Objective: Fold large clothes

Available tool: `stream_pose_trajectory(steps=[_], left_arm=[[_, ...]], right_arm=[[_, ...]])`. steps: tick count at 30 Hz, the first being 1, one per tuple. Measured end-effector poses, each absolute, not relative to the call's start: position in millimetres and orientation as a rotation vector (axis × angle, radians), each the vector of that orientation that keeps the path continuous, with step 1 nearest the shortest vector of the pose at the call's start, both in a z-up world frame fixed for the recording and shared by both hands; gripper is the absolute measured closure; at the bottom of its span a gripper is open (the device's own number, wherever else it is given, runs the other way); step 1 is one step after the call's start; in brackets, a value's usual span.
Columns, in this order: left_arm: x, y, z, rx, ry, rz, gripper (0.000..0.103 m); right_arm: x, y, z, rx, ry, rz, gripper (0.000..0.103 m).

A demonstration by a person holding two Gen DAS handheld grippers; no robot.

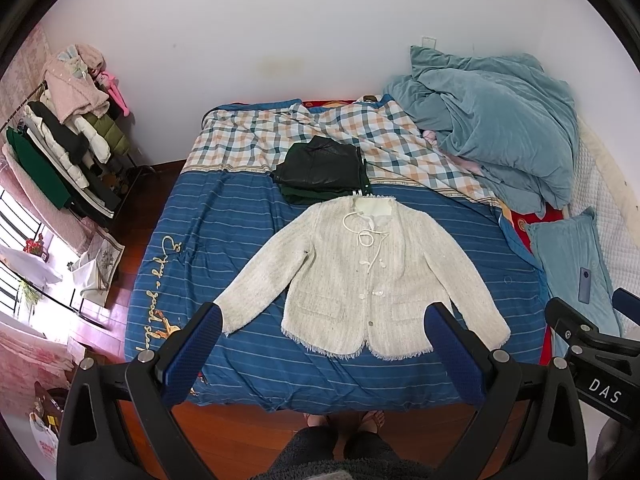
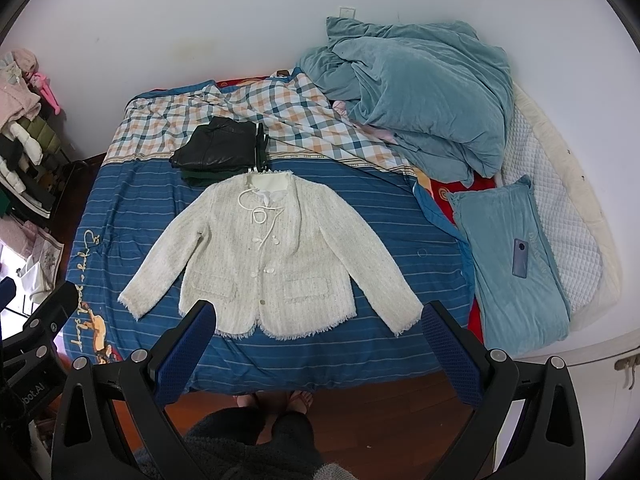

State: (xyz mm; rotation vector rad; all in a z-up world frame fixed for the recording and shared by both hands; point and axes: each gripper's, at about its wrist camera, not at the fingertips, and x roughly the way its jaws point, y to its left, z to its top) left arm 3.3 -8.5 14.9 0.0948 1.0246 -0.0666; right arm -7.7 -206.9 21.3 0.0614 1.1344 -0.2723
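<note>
Cream tweed jacket [image 1: 360, 276] [image 2: 260, 256] lies flat and face up on the blue striped bedsheet [image 1: 224, 240] [image 2: 380, 216], sleeves spread to both sides, collar pointing toward the far wall, frayed hem nearest the camera. Just beyond the collar sits a folded stack of dark clothes [image 1: 322, 168] [image 2: 218, 150], black piece on top, green beneath. Plaid sheet [image 1: 256, 136] [image 2: 280, 108] covers the far part of the bed; crumpled teal duvet [image 1: 496, 128] [image 2: 420, 96] heaped at the far right. Teal pillow [image 1: 572, 272] [image 2: 512, 272] to the right with a phone [image 1: 585, 285] [image 2: 521, 258] lying on it. Left gripper [image 1: 326, 354] held above the near bed edge, jaws spread wide, nothing between them. Right gripper [image 2: 320, 348] likewise above the near edge, jaws spread, empty. Neither touches the jacket. Clothes rack [image 1: 64, 148] stands at far left. Person's bare feet [image 1: 344, 420] on the wood floor [image 1: 248, 432].
</note>
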Motion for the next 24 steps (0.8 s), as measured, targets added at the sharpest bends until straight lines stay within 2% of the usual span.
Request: stream_pose_trajectory(steps=[19,24], left_arm=[[5.8,-10.4,12.9,0.093,1.030,-0.070,0.000],[30.3,-6.7,-3.0,0.108,0.969,-0.044,0.000]], right_arm=[[-5.1,-203.0,19.9,0.070,1.141,-0.268,0.000],[2.3,-202.8,-3.5,0.240,1.131,-0.197,0.000]])
